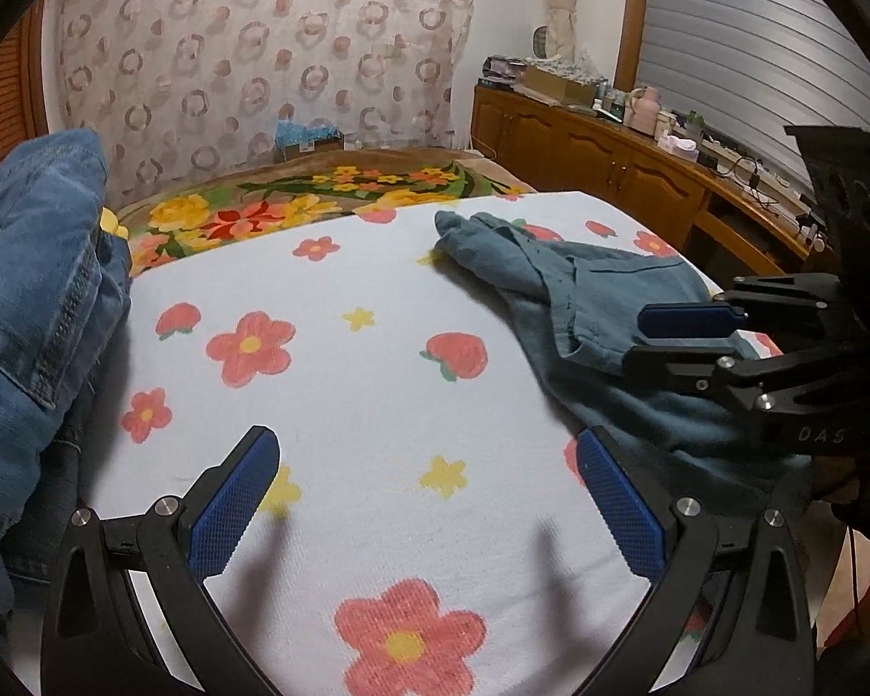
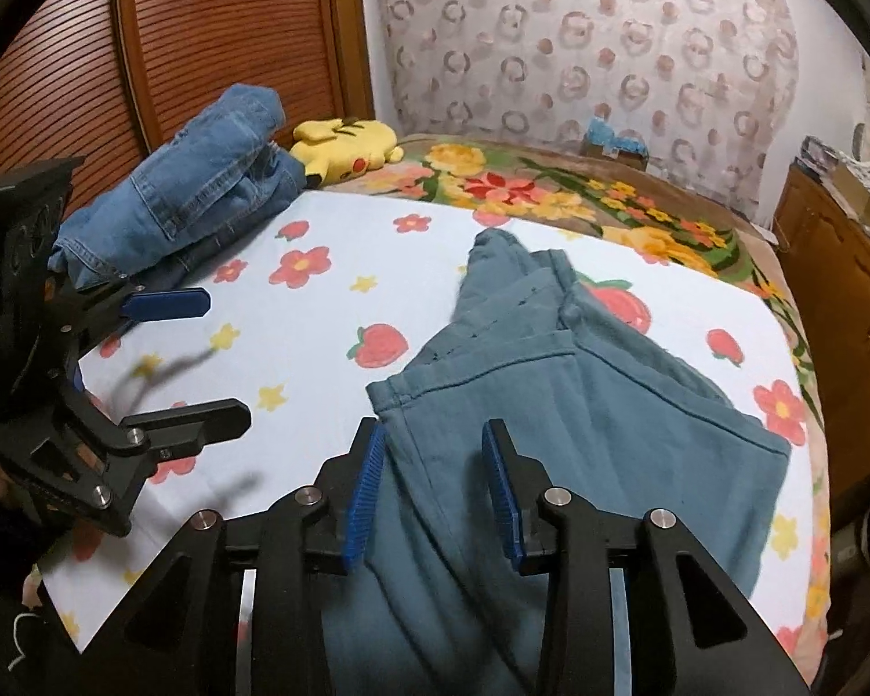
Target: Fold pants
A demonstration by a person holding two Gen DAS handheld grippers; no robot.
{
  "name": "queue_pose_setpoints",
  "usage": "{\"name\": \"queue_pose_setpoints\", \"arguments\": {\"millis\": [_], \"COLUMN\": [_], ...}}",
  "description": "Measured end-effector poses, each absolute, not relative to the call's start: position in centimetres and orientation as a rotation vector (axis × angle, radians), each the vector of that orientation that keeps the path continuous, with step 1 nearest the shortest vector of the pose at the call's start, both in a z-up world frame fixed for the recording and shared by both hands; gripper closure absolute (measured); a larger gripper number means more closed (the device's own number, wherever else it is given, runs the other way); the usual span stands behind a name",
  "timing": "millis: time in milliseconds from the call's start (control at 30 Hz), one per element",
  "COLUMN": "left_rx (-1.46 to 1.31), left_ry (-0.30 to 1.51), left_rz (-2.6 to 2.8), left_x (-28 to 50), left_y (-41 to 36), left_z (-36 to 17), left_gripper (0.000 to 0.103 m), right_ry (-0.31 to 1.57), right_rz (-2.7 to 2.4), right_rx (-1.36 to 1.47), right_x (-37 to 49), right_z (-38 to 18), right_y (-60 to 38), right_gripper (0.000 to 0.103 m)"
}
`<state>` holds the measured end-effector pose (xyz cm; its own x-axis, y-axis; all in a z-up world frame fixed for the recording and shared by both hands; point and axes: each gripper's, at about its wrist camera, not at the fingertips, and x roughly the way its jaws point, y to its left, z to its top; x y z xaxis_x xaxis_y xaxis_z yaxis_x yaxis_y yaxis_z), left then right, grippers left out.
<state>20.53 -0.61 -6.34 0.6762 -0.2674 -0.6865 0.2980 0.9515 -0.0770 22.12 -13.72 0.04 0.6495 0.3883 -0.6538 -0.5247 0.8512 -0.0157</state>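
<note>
Both claws gape: left gripper (image 1: 426, 499) hovers over the flowered sheet (image 1: 342, 383), right gripper (image 2: 435, 490) straddles the rumpled teal pants (image 2: 580, 400) — only its camera catches the Pikachu plush (image 2: 342, 145) beside folded jeans (image 2: 191, 185).

Left tongs (image 1: 429, 499) spread wide, blue pads (image 1: 235, 501) far apart, hovering above bare sheet left of the teal pants (image 2: 580, 406). Right tongs (image 2: 435, 487) parted over the pants, pads (image 2: 501, 493) straddling the cloth, gripping nothing.
</note>
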Motion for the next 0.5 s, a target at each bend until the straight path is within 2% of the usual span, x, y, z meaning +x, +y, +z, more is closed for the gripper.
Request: {"name": "queue_pose_setpoints", "arguments": {"millis": [300, 333, 500], "left_rx": [0.059, 0.058, 0.053], "left_ry": [0.777, 0.776, 0.782], "left_rz": [-0.328, -0.330, -0.325], "left_x": [20.5, 20.4, 20.4], "left_y": [-1.0, -1.0, -0.9], "left_z": [-6.8, -6.8, -6.8], "left_gripper": [0.000, 0.000, 0.000], "right_ry": [0.713, 0.705, 0.663], "right_rz": [0.477, 0.480, 0.488], "right_rx": [-0.294, -0.288, -0.262], "right_x": [23.2, 23.1, 22.5], "right_z": [-1.1, -1.0, -0.1], "right_y": [-11.9, -12.0, -13.0], "right_gripper": [0.066, 0.074, 0.097]}}
